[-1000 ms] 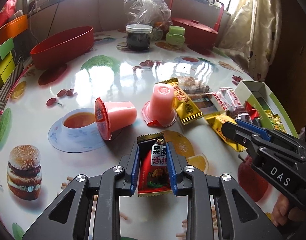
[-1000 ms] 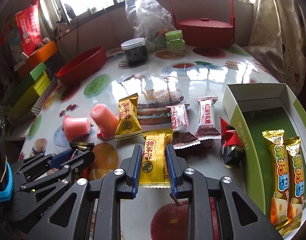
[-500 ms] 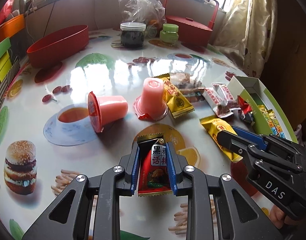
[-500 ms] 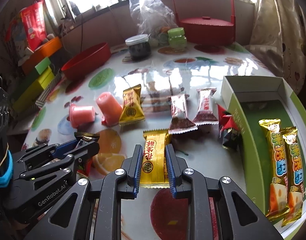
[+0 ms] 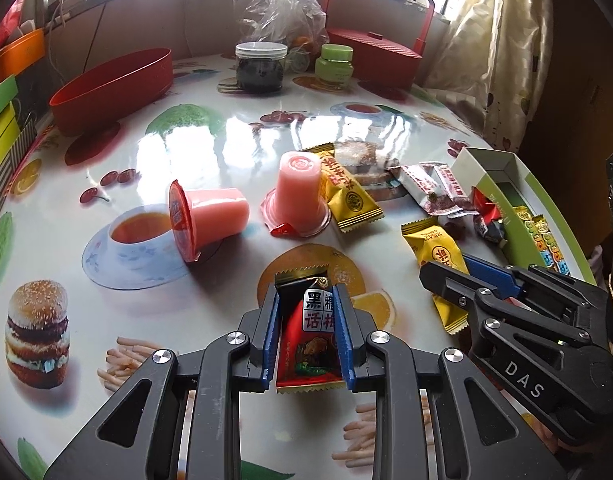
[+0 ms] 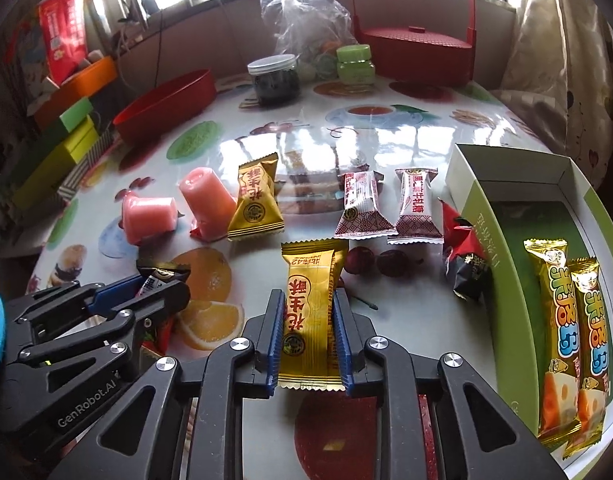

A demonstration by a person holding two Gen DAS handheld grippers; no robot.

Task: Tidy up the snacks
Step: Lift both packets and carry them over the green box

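My left gripper is shut on a red and black plum candy packet, held above the table. My right gripper is shut on a yellow peanut candy packet, also lifted; it shows in the left wrist view. On the table lie two pink jelly cups, another yellow packet, two white and red packets and a black and red candy. The green box at the right holds two gold snack bars.
At the back stand a red oval bowl, a dark jar, a green jar, a plastic bag and a red handled basket. Coloured boxes are stacked at the left edge.
Both grippers have pulled back and up from the table, each with its packet. The snacks on the table have not moved.
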